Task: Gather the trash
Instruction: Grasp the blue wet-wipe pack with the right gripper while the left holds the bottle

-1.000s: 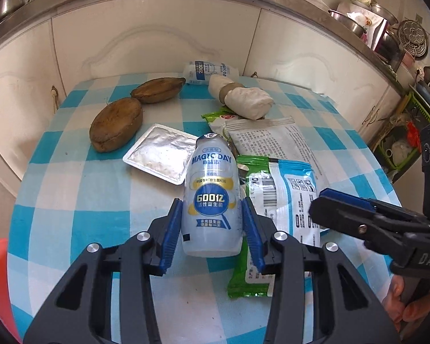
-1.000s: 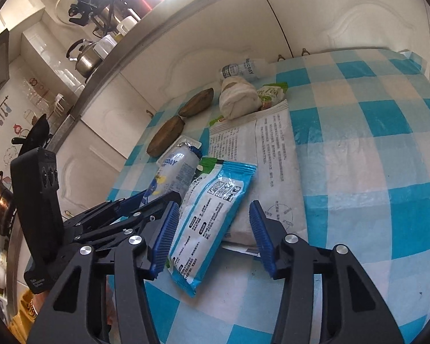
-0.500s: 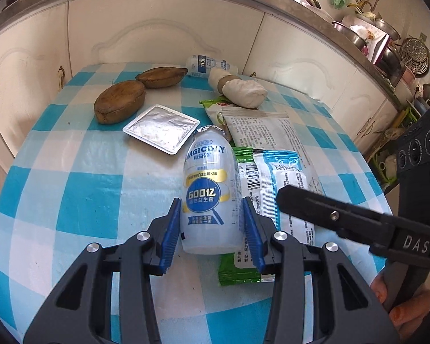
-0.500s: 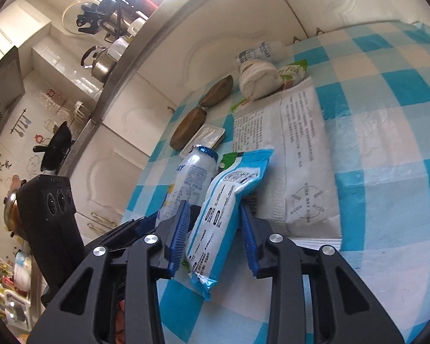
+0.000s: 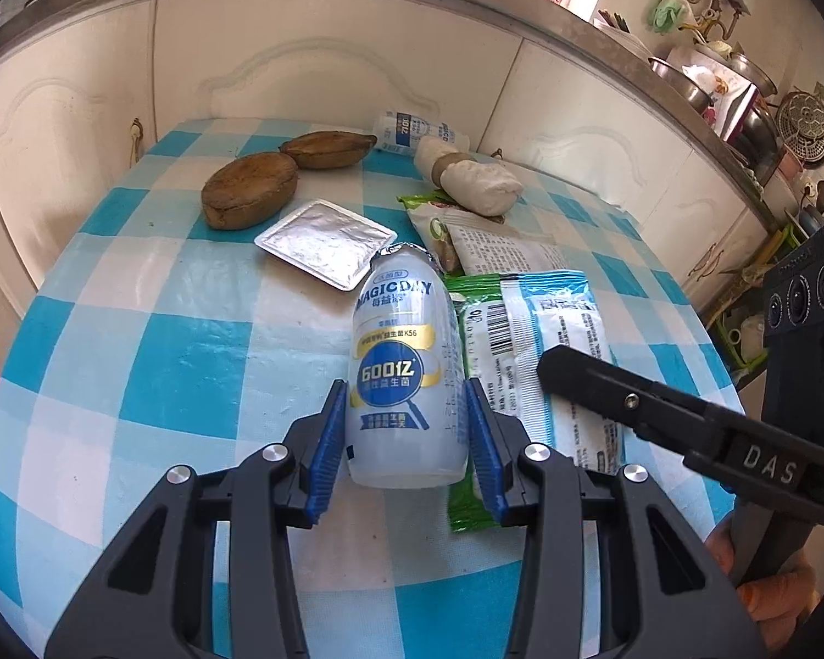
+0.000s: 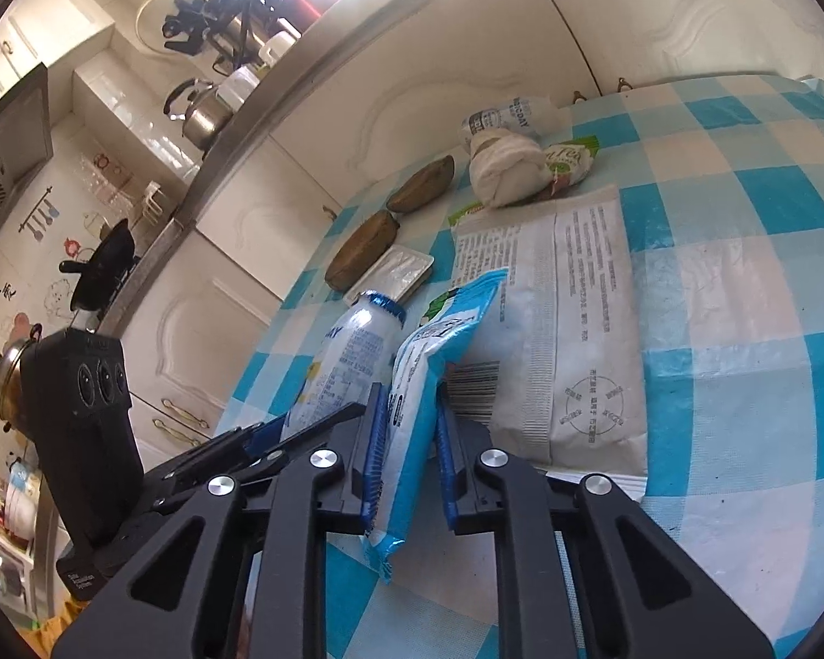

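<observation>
Right wrist view: the right gripper (image 6: 406, 461) is closing on the blue packet (image 6: 420, 384), just beside the bottle (image 5: 404, 379) on the checked table (image 5: 181, 362). It looks thin and crinkly (maybe empty), so it could slip out. The left gripper (image 5: 406, 439) squeezes the white bottle.
</observation>
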Available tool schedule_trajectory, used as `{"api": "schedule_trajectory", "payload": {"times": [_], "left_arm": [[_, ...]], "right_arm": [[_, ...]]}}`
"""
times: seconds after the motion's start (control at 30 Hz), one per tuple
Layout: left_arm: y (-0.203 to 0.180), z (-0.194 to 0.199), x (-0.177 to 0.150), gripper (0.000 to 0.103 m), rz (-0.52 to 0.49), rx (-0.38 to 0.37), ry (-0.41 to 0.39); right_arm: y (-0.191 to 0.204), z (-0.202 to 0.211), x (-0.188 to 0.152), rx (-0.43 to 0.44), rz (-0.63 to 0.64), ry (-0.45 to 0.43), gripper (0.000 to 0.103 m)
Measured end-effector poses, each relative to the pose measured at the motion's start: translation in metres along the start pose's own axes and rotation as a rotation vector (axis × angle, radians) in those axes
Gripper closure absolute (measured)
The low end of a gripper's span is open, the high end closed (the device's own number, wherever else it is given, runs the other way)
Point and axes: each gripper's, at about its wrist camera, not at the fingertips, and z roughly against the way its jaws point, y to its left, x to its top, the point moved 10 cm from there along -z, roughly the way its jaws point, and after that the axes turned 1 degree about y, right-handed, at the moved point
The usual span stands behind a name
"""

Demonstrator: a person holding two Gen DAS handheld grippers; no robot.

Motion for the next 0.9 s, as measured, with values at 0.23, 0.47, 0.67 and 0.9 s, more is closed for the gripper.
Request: {"api": "schedule_trajectory", "payload": {"times": [0.23,0.47,0.67,0.9], "left_arm": [[0.019,0.02,-0.001,0.06,0.044,0.021,-0.029],[0.047,0.041,-0.01,0.06,0.087,0.069,-0.05],[0.071,0.062,-0.018,0.06,0.111,0.104,-0.076],[0.102,0.086,-0.029,0.059,0.16,0.143,-0.1]], "right_arm": [[0.01,0.006,0.003,0.062,0.0,-0.028,0.088],[0.014,0.007,0.005,0.068,0.013,-0.038,0.089],[0.019,0.01,0.007,0.067,0.014,-0.046,0.09],[0.035,0.012,0.009,0.071,0.049,-0.044,0.09]]}}
